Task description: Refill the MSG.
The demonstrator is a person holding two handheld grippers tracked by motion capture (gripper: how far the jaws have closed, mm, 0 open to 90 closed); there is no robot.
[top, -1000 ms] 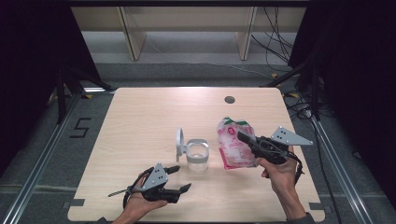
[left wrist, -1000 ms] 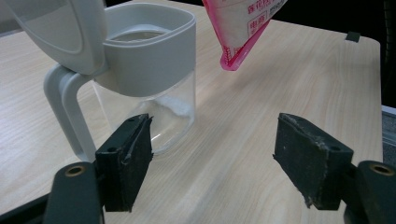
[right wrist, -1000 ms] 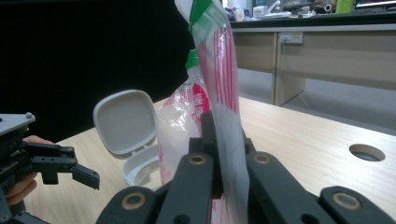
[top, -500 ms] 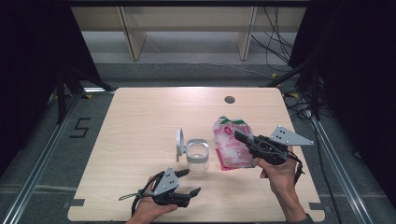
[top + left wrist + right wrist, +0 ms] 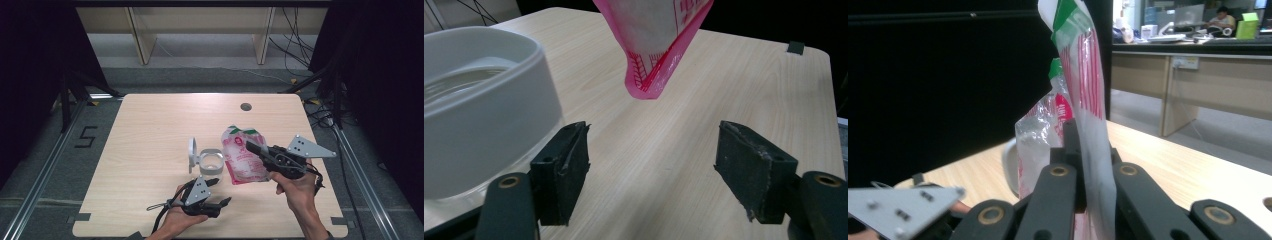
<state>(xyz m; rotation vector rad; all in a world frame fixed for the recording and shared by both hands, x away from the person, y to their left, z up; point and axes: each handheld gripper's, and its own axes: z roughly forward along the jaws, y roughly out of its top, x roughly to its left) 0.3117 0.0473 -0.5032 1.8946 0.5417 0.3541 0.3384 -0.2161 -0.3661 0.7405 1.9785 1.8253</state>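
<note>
One pink and white pouch (image 5: 243, 157), one clear jar (image 5: 211, 162) with its white lid (image 5: 191, 154) flipped open, and two hand-held grippers are on or over the wooden table (image 5: 150, 130). The right gripper (image 5: 250, 146) pinches the pouch near its upper edge, jaws pressed tight on the film, and holds it off the table just right of the jar. The left gripper (image 5: 226, 201), low near the table's front edge, has its jaws spread with nothing between them. In the left gripper view the pouch's top is cut off and the jar is partly out of frame; the pouch's print is too blurred to read
</note>
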